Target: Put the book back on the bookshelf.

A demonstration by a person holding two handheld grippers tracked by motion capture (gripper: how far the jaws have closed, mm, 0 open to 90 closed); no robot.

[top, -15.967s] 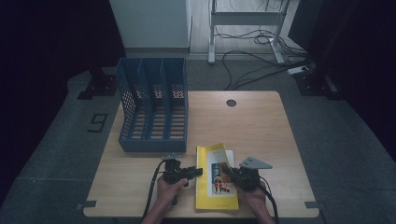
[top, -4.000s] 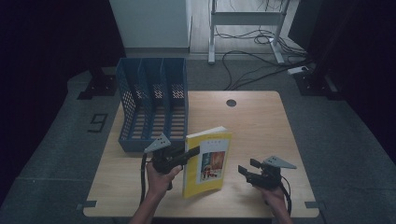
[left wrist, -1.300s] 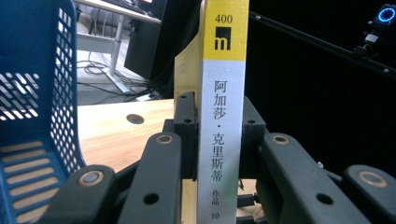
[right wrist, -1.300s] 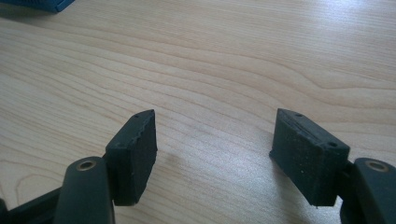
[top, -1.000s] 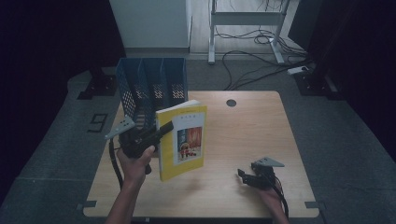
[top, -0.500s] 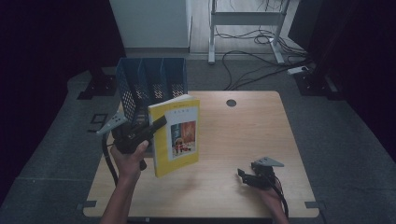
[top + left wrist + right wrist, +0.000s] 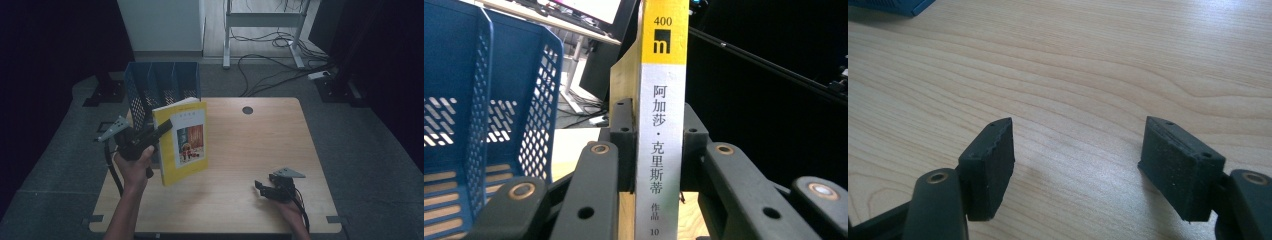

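Your left hand-held gripper (image 7: 162, 127) grips the yellow book (image 7: 184, 142) by its spine, upright above the bench (image 7: 250, 150), long axis vertical. The blue file rack (image 7: 162, 90) stands just behind it, slots open upward. Your right hand-held gripper (image 7: 261, 187) rests released, well apart.

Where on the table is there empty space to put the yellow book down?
The biggest bare patch is the middle and far right of the table, between the book, the round hole and the right claw. The near left edge is bare too. It is crowded at the far left, around the blue file rack and left claw.
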